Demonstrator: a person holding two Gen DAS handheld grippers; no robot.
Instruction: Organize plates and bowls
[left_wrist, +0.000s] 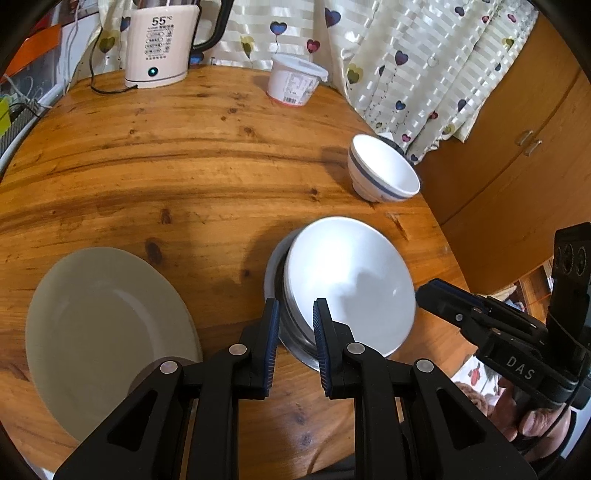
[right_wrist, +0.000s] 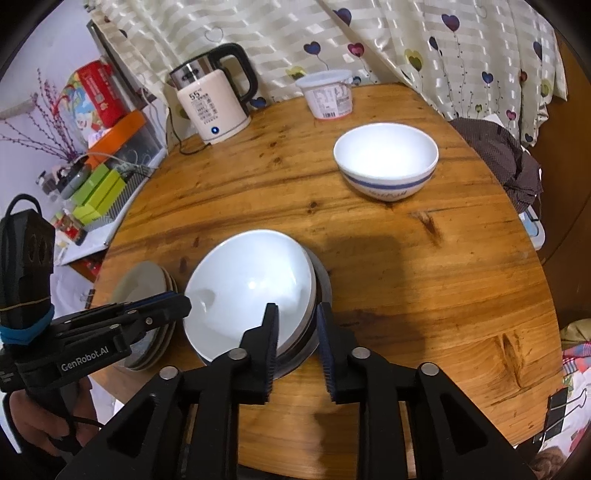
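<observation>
A stack of white bowls (left_wrist: 351, 280) nested in a metal bowl sits near the table's front edge, also in the right wrist view (right_wrist: 251, 284). My left gripper (left_wrist: 295, 314) straddles the stack's left rim with a gap between its jaws. My right gripper (right_wrist: 297, 317) straddles the right rim the same way. A stack of beige plates (left_wrist: 107, 325) lies left of the bowls, partly hidden in the right wrist view (right_wrist: 142, 282). A blue-banded white bowl (left_wrist: 384, 170) stands alone farther back (right_wrist: 386, 166).
An electric kettle (left_wrist: 159, 40) and a white plastic tub (left_wrist: 295, 79) stand at the back of the round wooden table (left_wrist: 184, 166). A curtain (left_wrist: 406, 55) hangs behind. A wooden cabinet (left_wrist: 517, 166) is to the right. Boxes clutter a shelf (right_wrist: 92, 166) at left.
</observation>
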